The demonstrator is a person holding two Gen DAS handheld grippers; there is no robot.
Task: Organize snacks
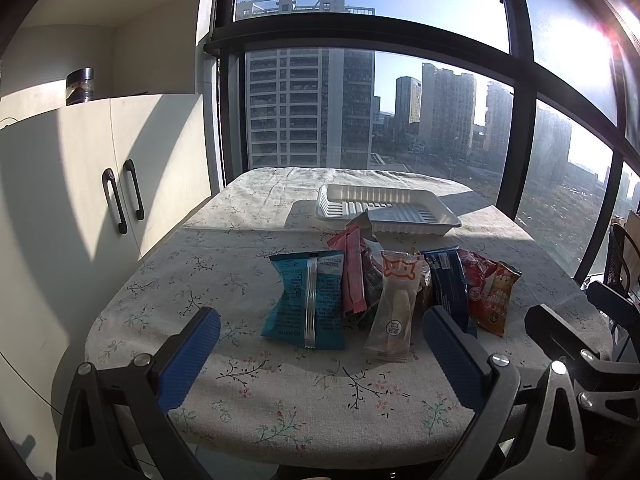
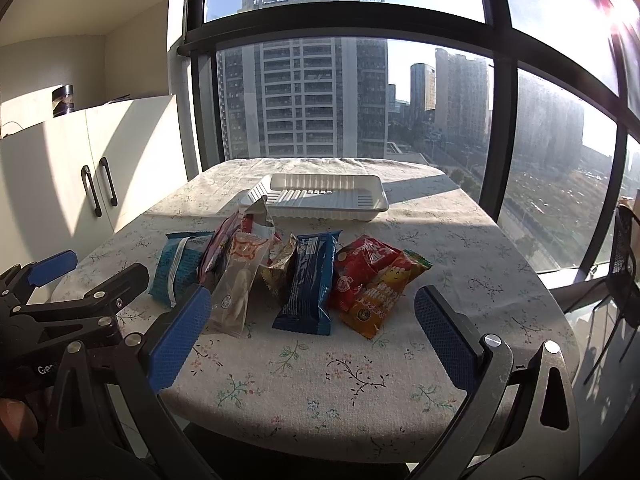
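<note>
Bright low sun from the upper right, flare on the window, long shadows across the counter, fisheye-bent edges, sharp focus.

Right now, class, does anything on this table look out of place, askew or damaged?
Yes. The snack packets lie in a loose, overlapping heap rather than in the white tray behind them. One silvery packet sticks up at the back of the heap with a ragged top, possibly torn open. No spill shows.

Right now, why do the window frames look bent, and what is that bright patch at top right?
Left wrist view: fisheye bends the window frame; sun glare whitens the upper right. Right wrist view: same glare; low sun stretches the tray shadow and leaves the near table shaded.
</note>
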